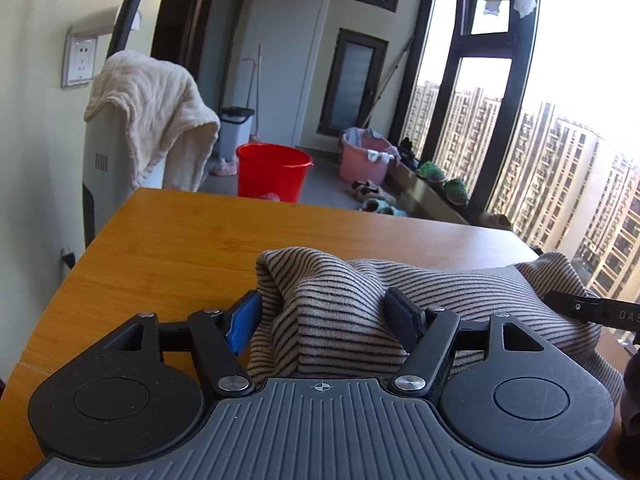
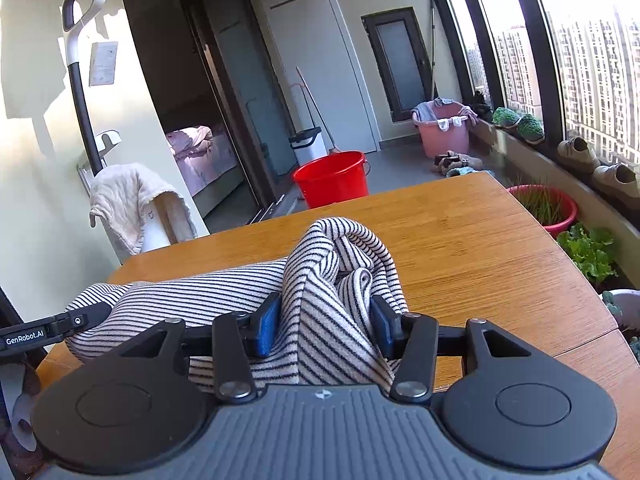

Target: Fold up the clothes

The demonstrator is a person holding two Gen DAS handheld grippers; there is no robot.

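Bamboo table [image 1: 168, 240] | both tongs [image 1: 324, 320] [image 2: 326, 320] grasping striped garment [image 1: 400, 280] | red bucket [image 2: 332, 178] behind

A wooden table [image 1: 168, 248] carries one bunched striped garment [image 1: 420, 292] near its front edge.

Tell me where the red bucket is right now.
The red bucket stands on the floor just beyond the wooden table's far edge, with the pink basket to its right.

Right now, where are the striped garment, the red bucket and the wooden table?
striped garment [image 2: 320, 280]: right wrist view, bunched fold between the fingers.
red bucket [image 1: 272, 176]: left wrist view, front wall.
wooden table [image 1: 168, 248]: left wrist view, bare top.
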